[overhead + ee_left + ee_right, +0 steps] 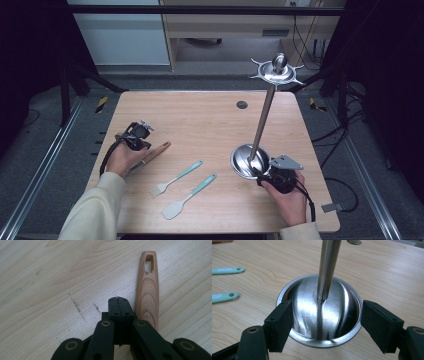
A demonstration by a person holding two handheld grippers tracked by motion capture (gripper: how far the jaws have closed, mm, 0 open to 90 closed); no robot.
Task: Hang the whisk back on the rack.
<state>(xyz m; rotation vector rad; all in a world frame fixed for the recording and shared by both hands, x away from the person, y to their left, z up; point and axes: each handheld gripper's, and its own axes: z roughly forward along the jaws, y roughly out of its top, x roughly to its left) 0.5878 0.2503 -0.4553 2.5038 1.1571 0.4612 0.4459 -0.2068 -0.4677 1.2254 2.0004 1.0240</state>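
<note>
Here the right hand-held gripper (324, 325) is wide open, jaws on both sides of the metal stand's base (307, 302) at four o'clock on the counter (210, 115), probably to steady it, while the left hand-held gripper (118, 305), closed and empty, rests beside the wooden handle (148, 290).

Between the spread jaws of our right gripper (324, 325) we see the stand's base (307, 312), polished metal, glossy and mirror-like, with faint brushed streaks. Its pole (327, 267) rising just ahead is smooth satin steel. The pads (279, 322) of the jaws look like matt black foam, slightly grainy. Beside the pressed-together jaws of our left gripper (119, 302) lies a wooden handle (147, 295), smooth and unvarnished with bold reddish grain. The table (50, 277) beneath is pale wood laminate, matt, scuffed with dark marks.
</note>
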